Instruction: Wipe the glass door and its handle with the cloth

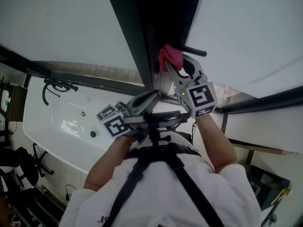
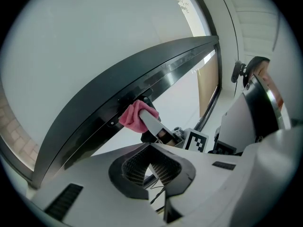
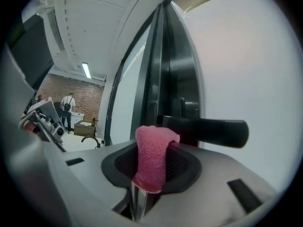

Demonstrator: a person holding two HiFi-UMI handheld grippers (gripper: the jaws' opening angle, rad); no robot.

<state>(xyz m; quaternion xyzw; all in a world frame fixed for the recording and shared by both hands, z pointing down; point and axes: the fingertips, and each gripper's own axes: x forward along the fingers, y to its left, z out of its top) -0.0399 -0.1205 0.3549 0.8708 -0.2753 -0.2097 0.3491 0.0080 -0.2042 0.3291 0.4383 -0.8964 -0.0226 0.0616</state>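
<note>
Right hand-held gripper (image 3: 152, 148) pinches cloth (image 3: 150, 167) beside handle (image 3: 208, 131) lying level, pointing right.

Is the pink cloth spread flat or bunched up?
Bunched up. The cloth is a folded wad clamped between the jaws of the right gripper, close to the black door handle.

white bathtub (image 1: 57, 108) at head view's left | black tap (image 1: 57, 85) on its far end rim | round drain (image 1: 93, 134) in its floor, small knob (image 1: 83, 113) just above | red brick wall (image 3: 87, 96) far back in right gripper view | lit strip light (image 3: 86, 70) on ceiling | standing person (image 3: 69, 108), back turned, near that wall
</note>
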